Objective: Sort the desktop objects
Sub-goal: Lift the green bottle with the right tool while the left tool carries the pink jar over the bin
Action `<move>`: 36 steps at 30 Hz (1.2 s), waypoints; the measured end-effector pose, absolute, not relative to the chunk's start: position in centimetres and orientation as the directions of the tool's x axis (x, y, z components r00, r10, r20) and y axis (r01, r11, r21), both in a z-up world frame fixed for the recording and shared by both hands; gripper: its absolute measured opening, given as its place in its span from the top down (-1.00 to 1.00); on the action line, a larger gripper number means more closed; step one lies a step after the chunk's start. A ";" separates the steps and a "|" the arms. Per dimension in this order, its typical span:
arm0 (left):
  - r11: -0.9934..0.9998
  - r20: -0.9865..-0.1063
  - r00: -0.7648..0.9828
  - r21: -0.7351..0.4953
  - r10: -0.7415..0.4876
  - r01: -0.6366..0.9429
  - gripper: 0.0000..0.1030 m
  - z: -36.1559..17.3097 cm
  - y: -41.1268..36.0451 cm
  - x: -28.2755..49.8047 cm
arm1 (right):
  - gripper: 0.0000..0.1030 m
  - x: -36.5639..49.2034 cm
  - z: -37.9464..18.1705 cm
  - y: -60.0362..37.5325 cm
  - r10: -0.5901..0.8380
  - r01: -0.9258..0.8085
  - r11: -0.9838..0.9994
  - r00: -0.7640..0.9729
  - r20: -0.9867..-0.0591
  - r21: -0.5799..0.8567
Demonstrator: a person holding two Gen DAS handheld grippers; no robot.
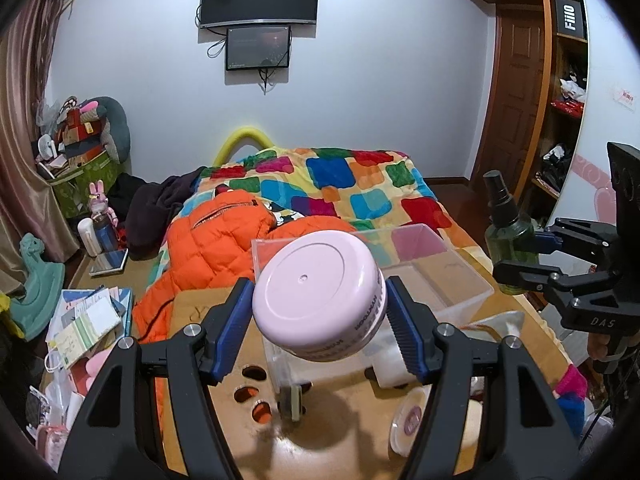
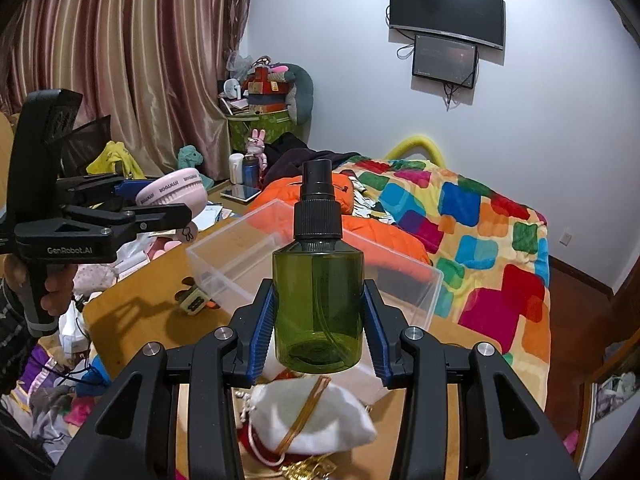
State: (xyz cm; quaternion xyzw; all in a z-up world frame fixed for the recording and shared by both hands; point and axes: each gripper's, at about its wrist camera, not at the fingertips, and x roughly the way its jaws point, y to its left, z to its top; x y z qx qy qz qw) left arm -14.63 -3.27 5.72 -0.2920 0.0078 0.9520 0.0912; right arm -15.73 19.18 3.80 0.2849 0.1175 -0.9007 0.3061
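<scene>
My left gripper [image 1: 320,316] is shut on a round pink jar [image 1: 318,294], tilted with its flat base toward the camera, above the wooden table. The right wrist view shows that jar [image 2: 172,192] at the left in the left gripper [image 2: 154,204]. My right gripper [image 2: 320,332] is shut on an upright green spray bottle [image 2: 318,304] with a black pump top. The same bottle [image 1: 508,236] appears at the right of the left wrist view, in the right gripper [image 1: 524,256]. A clear plastic box [image 1: 460,276] [image 2: 240,248] stands on the table beyond both held objects.
On the wooden table [image 1: 340,448] lie a white pouch [image 2: 312,420], a small round lidded tin [image 1: 412,416], a white tube [image 1: 396,364] and a small figurine [image 2: 194,300]. A bed with a colourful quilt [image 2: 480,240] and an orange jacket [image 1: 212,240] lies behind. Clutter [image 1: 84,320] fills the left side.
</scene>
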 end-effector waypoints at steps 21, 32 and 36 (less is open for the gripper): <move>-0.978 -0.621 -0.764 -0.019 0.175 -0.209 -0.27 3.9 -1.6 -22.0 | 0.26 -22.9 1.3 18.5 -0.469 0.618 -0.786 -0.597 -0.650 0.000; -0.972 -0.676 -0.714 -0.011 0.181 -0.236 -0.27 1.4 -1.0 -24.5 | 0.26 -25.6 -1.2 17.2 -0.443 0.632 -0.775 -0.539 -0.716 0.004; -0.969 -0.694 -0.696 -0.007 0.183 -0.247 -0.27 0.7 -0.9 -25.1 | 0.26 -26.3 -1.9 16.9 -0.428 0.637 -0.771 -0.521 -0.738 -0.003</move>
